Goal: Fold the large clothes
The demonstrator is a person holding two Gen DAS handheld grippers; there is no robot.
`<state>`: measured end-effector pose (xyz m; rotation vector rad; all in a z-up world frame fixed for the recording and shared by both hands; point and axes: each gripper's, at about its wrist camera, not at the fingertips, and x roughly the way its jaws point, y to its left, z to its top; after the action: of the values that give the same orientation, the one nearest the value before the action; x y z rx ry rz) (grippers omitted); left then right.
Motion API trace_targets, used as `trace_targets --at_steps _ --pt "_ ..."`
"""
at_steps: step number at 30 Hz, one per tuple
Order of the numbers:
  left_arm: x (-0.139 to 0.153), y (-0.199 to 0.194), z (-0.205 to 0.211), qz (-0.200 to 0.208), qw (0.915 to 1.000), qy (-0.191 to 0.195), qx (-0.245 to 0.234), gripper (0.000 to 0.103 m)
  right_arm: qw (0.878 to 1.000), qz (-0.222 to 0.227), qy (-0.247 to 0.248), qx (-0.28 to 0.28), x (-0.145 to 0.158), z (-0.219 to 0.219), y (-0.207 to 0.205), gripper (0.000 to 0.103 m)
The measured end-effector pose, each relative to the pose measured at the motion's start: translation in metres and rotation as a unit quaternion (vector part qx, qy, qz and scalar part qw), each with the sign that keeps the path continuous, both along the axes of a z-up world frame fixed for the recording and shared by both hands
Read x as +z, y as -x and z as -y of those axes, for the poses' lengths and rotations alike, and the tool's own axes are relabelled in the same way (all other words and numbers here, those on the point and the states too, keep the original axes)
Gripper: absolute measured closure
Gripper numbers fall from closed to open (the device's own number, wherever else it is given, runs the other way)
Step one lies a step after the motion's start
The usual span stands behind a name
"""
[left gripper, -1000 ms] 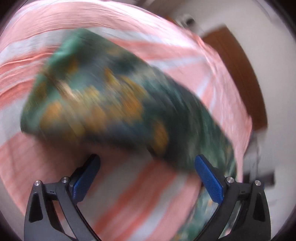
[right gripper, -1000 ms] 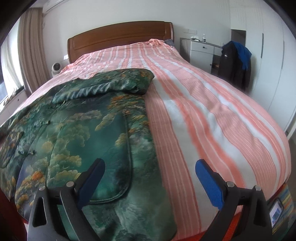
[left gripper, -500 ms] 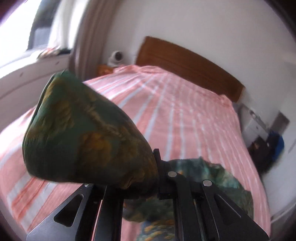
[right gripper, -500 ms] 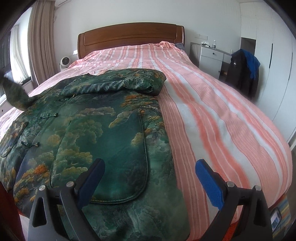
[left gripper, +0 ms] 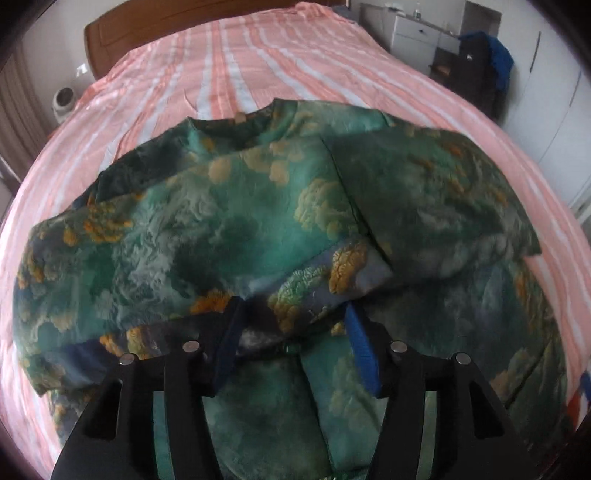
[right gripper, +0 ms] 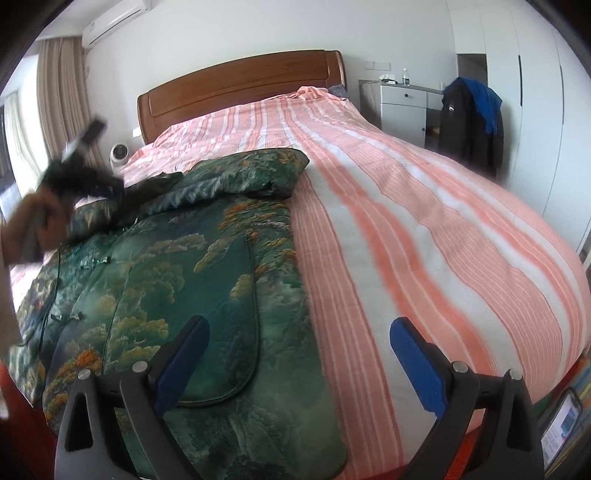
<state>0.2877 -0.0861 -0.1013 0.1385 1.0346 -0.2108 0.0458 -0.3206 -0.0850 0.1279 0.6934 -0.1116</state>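
Left wrist view: striped bed (left gripper: 258,66); wooden headboard (left gripper: 155,18)
Jacket (left gripper: 221,221): green, sleeves folded across
My left claw (left gripper: 291,332): opening, cuff between, unpinched
My right claw (right gripper: 299,350): spread, empty

A bed (right gripper: 424,229) under a pink and white striped cover fills most of the room, its wooden headboard (right gripper: 240,88) against a white wall (right gripper: 221,33). An air conditioner (right gripper: 114,18) hangs high on that wall beside beige curtains (right gripper: 62,96), where daylight comes in. A small white fan (right gripper: 120,153) stands by the bed's far corner. On the other side is a grey cabinet (right gripper: 402,107) (a bottle on top), dark and blue clothes (right gripper: 471,122) hanging beside it, then white wardrobe doors (right gripper: 543,110)
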Motion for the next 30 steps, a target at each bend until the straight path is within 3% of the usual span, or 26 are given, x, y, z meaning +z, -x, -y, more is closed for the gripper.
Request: trace_targets --at_steps 2,6,8,10,12,15,16,17,21,23,26,30 --pt "0.008 0.022 -0.008 0.013 0.9997 -0.006 -0.020 0.028 1.000 0.001 -0.008 -0.005 -0.001 0.005 0.000 0.006" --pt "0.038 0.062 -0.050 0.066 0.9969 -0.014 -0.040 0.016 1.000 -0.010 -0.023 -0.013 -0.006 0.010 -0.007 0.006" --pt "0.053 0.071 -0.088 0.098 0.9951 -0.013 -0.006 0.006 1.000 -0.014 -0.021 -0.012 -0.008 0.008 -0.011 0.006" --pt "0.056 0.060 -0.122 0.109 0.9929 -0.010 0.046 0.004 1.000 -0.016 -0.012 -0.006 -0.008 0.003 -0.013 0.006" --pt "0.036 0.040 -0.159 0.090 0.9887 -0.022 0.117 0.003 1.000 -0.016 -0.002 -0.001 -0.008 -0.002 -0.013 0.006" --pt "-0.027 0.009 -0.196 -0.025 0.9795 -0.056 0.192 0.004 1.000 -0.018 0.014 0.009 -0.007 -0.011 -0.012 0.006" --pt "-0.041 0.008 -0.202 -0.044 0.9779 -0.044 0.200 0.008 1.000 -0.020 0.017 0.014 -0.007 -0.013 -0.013 0.006" --pt "-0.041 0.014 -0.206 -0.038 0.9770 -0.018 0.209 0.008 0.999 -0.023 0.016 0.018 -0.006 -0.014 -0.013 0.006" --pt "0.000 0.050 -0.208 0.010 0.9815 0.027 0.189 0.009 1.000 -0.017 -0.011 0.024 0.011 0.007 -0.018 0.006" --pt "0.029 0.076 -0.212 0.041 0.9843 0.015 0.171 0.006 1.000 -0.021 0.003 0.018 0.019 0.023 -0.032 0.006" --pt "0.065 0.124 -0.220 0.080 0.9846 -0.015 0.155 0.004 0.997 -0.069 0.022 -0.002 0.018 0.062 -0.078 0.002" --pt "0.078 0.174 -0.234 0.094 0.9788 -0.017 0.181 0.003 0.992 -0.103 0.036 -0.056 -0.001 0.122 -0.148 0.002"
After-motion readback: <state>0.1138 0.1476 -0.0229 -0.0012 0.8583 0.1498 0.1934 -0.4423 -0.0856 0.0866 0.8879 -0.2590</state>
